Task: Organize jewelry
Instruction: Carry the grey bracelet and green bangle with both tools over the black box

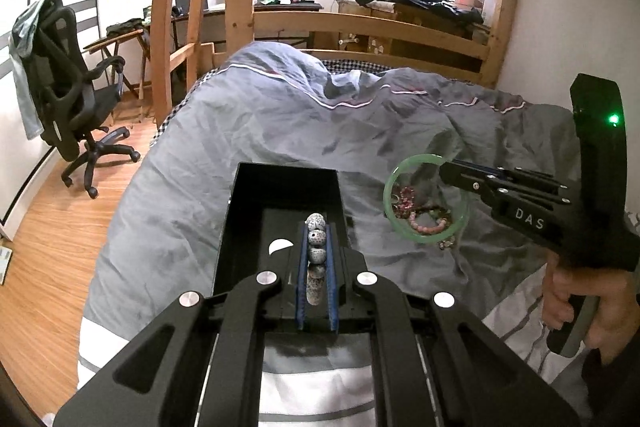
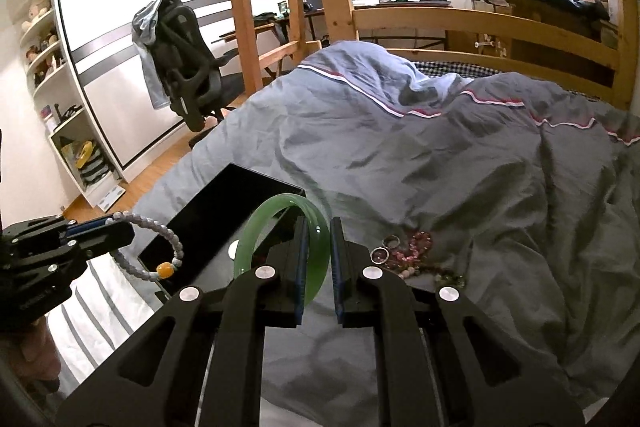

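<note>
My left gripper [image 1: 316, 227] is shut on a grey speckled bead bracelet [image 1: 316, 251] and hovers over an open black box [image 1: 280, 183] on the bed. From the right wrist view that bracelet [image 2: 168, 251] hangs as a loop with one amber bead from the left gripper [image 2: 120, 227]. My right gripper [image 2: 318, 223] is shut on a green jade bangle [image 2: 276, 227], held in the air beside the black box [image 2: 216, 203]. In the left wrist view the bangle [image 1: 400, 179] hangs from the right gripper [image 1: 444, 171] above a pile of pink and dark bead jewelry [image 1: 424, 211]. The pile [image 2: 412, 247] includes metal rings.
A rumpled grey duvet [image 2: 440, 155] covers the bed inside a wooden bunk frame [image 2: 480, 19]. A black office chair [image 1: 68, 99] stands on the wood floor to the left. A white striped sheet [image 2: 100, 307] lies at the near edge. A hand [image 1: 580, 307] holds the right gripper's grip.
</note>
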`<move>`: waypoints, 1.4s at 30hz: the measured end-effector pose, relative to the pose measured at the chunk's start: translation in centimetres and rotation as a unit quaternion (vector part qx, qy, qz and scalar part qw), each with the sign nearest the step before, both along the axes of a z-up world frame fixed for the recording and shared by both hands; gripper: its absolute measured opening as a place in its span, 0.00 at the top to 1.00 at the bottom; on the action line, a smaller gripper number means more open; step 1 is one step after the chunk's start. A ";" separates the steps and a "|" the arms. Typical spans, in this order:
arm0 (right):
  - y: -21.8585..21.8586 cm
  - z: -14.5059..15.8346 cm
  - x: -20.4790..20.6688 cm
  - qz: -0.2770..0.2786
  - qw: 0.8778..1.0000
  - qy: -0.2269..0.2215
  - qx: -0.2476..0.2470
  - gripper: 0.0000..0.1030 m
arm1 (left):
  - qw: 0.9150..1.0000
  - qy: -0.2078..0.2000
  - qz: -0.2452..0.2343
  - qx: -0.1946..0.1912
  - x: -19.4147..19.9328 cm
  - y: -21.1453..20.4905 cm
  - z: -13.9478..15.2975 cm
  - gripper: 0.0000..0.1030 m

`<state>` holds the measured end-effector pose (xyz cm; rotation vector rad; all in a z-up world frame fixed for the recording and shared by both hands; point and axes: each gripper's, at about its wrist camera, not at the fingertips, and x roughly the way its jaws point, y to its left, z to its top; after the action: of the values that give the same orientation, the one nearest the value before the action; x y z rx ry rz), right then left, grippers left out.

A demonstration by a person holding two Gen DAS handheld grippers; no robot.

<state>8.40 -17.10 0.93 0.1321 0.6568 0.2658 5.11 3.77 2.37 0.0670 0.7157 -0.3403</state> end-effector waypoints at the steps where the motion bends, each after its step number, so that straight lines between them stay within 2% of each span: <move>1: 0.2 -0.1 0.2 0.002 1.000 0.001 0.000 0.89 | 1.000 0.000 0.001 0.000 0.2 0.1 -0.1 0.92; 15: 3.9 -0.8 1.1 0.038 0.999 0.002 -0.010 0.89 | 0.999 0.012 0.019 -0.028 1.9 2.3 -0.2 0.92; 23: 6.4 -0.6 0.7 0.058 0.998 -0.008 -0.021 0.89 | 1.000 0.010 0.028 -0.012 2.2 2.4 -0.5 0.92; 42: 9.6 -1.9 1.0 0.080 0.996 -0.004 -0.040 0.89 | 0.999 0.022 0.045 -0.006 2.6 2.7 -1.3 0.92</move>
<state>9.35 -7.49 -0.99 0.0015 0.6699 0.3924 7.69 6.43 1.11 0.0155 0.7579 -0.2609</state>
